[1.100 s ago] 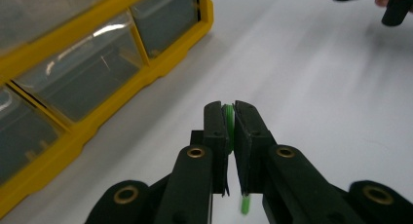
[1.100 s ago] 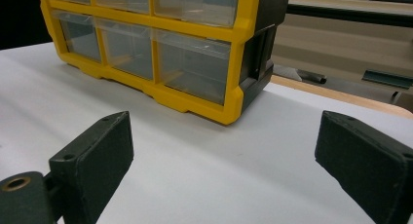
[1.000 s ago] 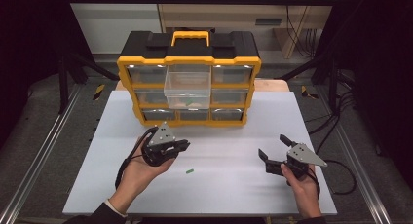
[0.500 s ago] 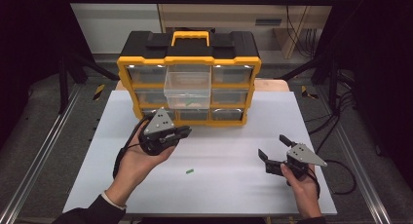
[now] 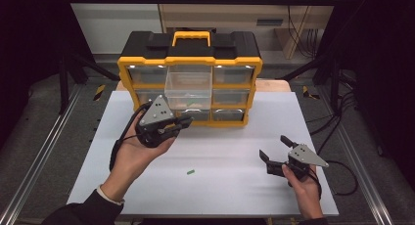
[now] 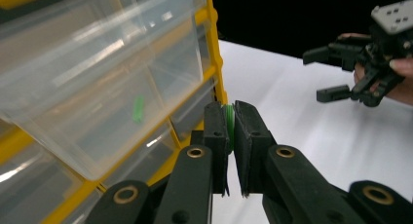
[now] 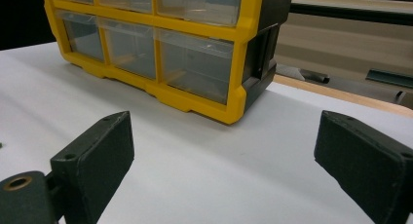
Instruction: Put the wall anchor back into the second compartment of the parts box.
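High view: one organizer (image 5: 190, 78), yellow frame, black top, nine clear drawers, middle one (image 5: 188, 88) pulled out. Two grippers: left gripper (image 5: 182, 122) raised before drawers, jaws closed; right gripper (image 5: 274, 147) low at right, jaws apart, empty. One green piece (image 5: 190, 172) loose on white table (image 5: 220, 186). Dark room, grey floor, rails.

Left gripper view: one green disc (image 6: 229, 121) pinched between pads, just beside organizer corner; another green bit (image 6: 139, 109) inside open drawer.

Right gripper view: jaws wide, nothing between; organizer beyond on white top.
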Demonstrator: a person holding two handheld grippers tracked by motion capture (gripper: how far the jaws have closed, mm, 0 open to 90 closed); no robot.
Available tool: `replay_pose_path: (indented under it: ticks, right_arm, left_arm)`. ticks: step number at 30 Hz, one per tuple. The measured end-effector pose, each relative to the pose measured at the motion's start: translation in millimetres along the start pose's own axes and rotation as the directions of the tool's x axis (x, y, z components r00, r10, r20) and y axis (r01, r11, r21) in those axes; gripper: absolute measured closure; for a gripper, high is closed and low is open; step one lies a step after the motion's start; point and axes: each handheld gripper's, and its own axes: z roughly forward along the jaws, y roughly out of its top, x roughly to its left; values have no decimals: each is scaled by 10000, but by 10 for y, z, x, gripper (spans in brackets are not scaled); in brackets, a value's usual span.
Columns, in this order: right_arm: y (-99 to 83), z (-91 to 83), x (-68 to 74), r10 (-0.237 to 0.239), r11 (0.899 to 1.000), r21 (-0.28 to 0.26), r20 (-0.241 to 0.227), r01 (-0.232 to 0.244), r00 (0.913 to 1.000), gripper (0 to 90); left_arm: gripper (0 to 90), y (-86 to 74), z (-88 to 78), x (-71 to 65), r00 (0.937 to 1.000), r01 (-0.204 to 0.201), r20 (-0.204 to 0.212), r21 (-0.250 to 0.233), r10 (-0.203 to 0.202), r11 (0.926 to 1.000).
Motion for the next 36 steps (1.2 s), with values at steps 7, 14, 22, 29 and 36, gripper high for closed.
replay_pose_path:
  ticks: [7,14,22,29,36]
  right_arm:
    - [-1,2,1,11,10000,11,-6,-11,10000,75]
    - [-1,3,1,8,10000,14,-16,-8,10000,75]
    - [-2,5,-3,-6,10000,19,-17,6,10000,75]
    - [-2,7,1,-30,10000,16,-44,30,10000,75]
    - [-3,6,2,-49,10000,26,-64,50,10000,75]
  left_arm:
    - [841,211,-117,42,9998,-154,-125,-372,149,9992]
    - [841,306,-170,94,9994,-80,-334,-607,60,9981]
    - [841,363,-225,172,9977,70,-672,-886,-130,9960]
    - [841,407,-256,265,9948,208,-966,-1074,-312,9940]
    - [841,408,-233,344,9914,474,-1153,-1244,-618,9911]
